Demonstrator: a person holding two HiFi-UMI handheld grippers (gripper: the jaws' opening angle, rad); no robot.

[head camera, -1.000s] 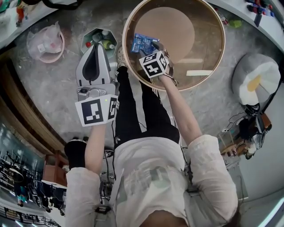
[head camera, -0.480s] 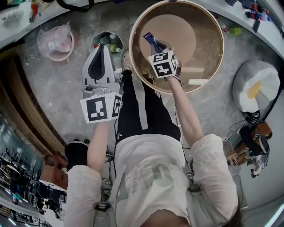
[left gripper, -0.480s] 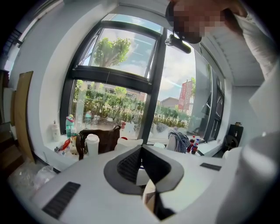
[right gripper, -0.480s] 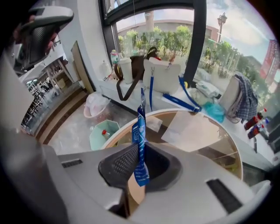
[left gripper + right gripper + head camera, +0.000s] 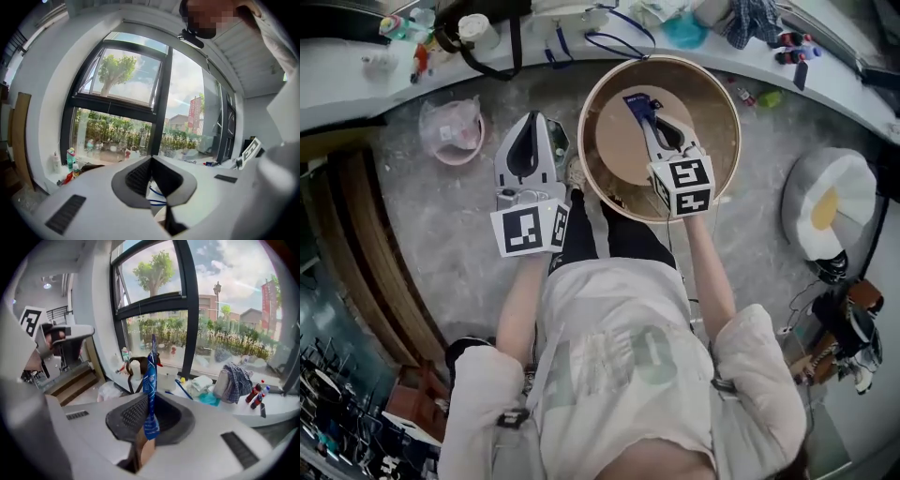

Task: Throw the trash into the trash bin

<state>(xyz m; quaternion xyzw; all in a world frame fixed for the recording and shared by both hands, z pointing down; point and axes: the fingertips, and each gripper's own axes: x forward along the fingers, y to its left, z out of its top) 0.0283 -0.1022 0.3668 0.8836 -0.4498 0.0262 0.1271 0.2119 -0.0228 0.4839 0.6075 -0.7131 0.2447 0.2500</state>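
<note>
the right gripper (image 5: 149, 401) has just been closing its jaws and now pinches one blue wrapper (image 5: 151, 371) by its lower edge, held above the round table (image 5: 592, 164); the flimsy strip stands upright, so i judge a quick swing could slip it out short of any bin; the left gripper (image 5: 152, 160) is closed on nothing; counted: two grippers, one wrapper, one table, one pink bagged basket (image 5: 441, 141) on the floor

Nothing readable. Blue wrapper (image 5: 150, 380) has white print, too blurred. Red banner (image 5: 192, 112) at right of frame illegible. Pale letters on shirt (image 5: 619, 356) unclear.
</note>
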